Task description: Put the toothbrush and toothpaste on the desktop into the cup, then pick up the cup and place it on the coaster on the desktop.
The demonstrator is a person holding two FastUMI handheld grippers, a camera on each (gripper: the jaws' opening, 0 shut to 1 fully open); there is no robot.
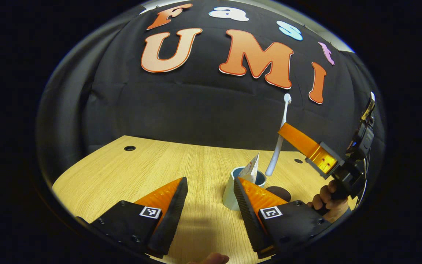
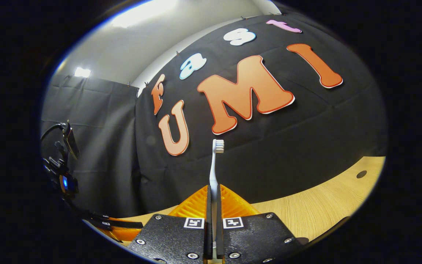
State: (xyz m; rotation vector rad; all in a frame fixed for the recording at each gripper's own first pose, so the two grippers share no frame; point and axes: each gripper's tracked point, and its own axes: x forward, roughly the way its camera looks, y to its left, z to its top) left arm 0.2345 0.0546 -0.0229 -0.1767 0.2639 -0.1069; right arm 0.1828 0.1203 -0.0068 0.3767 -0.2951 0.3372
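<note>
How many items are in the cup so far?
1: the toothpaste tube stands in the pale blue cup. The white toothbrush is held above it by the right gripper.

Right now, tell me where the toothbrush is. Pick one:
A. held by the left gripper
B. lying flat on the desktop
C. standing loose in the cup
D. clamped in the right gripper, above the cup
D: the right gripper has both fingers pressed on the toothbrush handle, and the left gripper view shows its lower end hanging just over the cup, where the toothpaste already stands.
</note>
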